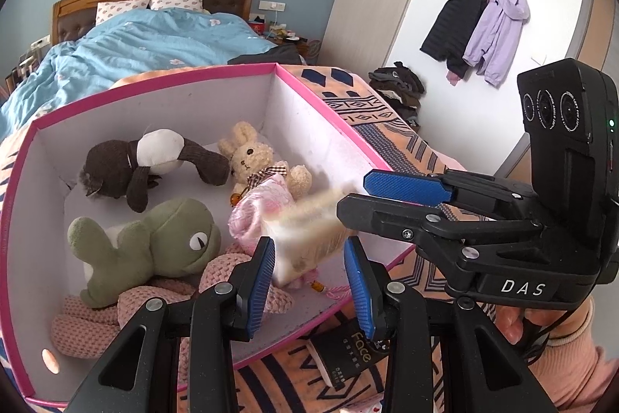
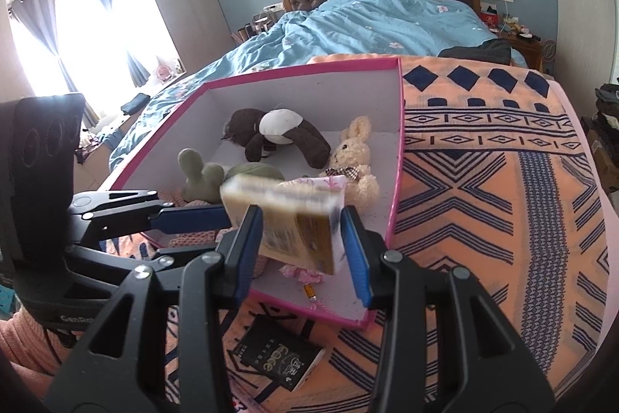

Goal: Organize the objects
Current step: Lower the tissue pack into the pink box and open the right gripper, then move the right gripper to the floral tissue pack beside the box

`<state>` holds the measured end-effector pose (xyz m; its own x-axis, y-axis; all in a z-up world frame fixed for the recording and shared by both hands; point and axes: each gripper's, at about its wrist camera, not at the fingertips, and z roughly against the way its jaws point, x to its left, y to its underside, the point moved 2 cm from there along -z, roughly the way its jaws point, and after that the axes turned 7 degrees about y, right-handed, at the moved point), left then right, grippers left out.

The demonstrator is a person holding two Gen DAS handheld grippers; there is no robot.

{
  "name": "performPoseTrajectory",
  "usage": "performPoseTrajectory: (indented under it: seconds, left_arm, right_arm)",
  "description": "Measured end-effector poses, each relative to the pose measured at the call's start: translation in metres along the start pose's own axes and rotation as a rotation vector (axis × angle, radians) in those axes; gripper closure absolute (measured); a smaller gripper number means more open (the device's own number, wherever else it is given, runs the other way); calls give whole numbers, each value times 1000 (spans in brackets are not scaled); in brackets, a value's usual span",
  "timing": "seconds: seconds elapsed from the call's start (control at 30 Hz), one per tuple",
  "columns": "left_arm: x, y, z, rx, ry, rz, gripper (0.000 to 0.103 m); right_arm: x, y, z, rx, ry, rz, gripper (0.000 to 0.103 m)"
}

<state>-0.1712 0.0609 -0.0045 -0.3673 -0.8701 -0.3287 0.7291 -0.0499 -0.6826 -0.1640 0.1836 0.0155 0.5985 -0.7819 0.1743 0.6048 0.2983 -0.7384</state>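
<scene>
Black book [image 2: 276,359] lies on bed blanket [image 2: 483,180] before pink box [image 2: 398,142], not yet stowed. Blurred yellow book [image 2: 298,231] sits between right claw [image 2: 301,250] fingers over box, apparently dropping; grip uncertain. Left claw [image 1: 309,269] released, waiting. Toys [image 1: 147,242] fill far side, near corner spare.

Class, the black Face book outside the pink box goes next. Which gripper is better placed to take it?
Probably the right gripper: it is open, and the black Face book lies in plain view just below its fingers. The left gripper, also open, hides most of that book in its own view.
</scene>
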Motion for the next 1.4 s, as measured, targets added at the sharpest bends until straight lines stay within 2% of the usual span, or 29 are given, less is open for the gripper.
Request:
performPoseTrajectory:
  seconds: [0.2, 0.37, 0.47, 0.77, 0.93, 1.17, 1.4]
  left_arm:
    - [0, 2, 2, -13, -9, 0, 62]
    - [-6, 8, 13, -61, -31, -26, 45]
    - [-12, 12, 23, -89, -54, -47, 38]
    - [-28, 28, 55, -151, -95, -93, 19]
    - [-43, 47, 71, -187, -69, -151, 0]
    - [-54, 88, 55, -102, -45, -180, 0]
    - [-51, 118, 29, -7, -27, -110, 0]
  right_arm:
    - [3, 0, 1, -17, 38, 24, 58]
    - [3, 4, 9, -36, 4, 24, 57]
    - [5, 8, 18, -53, -14, 30, 52]
    - [16, 24, 51, -92, -92, 49, 48]
    - [19, 44, 67, -88, -142, 49, 37]
    - [17, 91, 58, 32, -139, 46, 36]
    - [6, 133, 41, 137, -161, -53, 36]
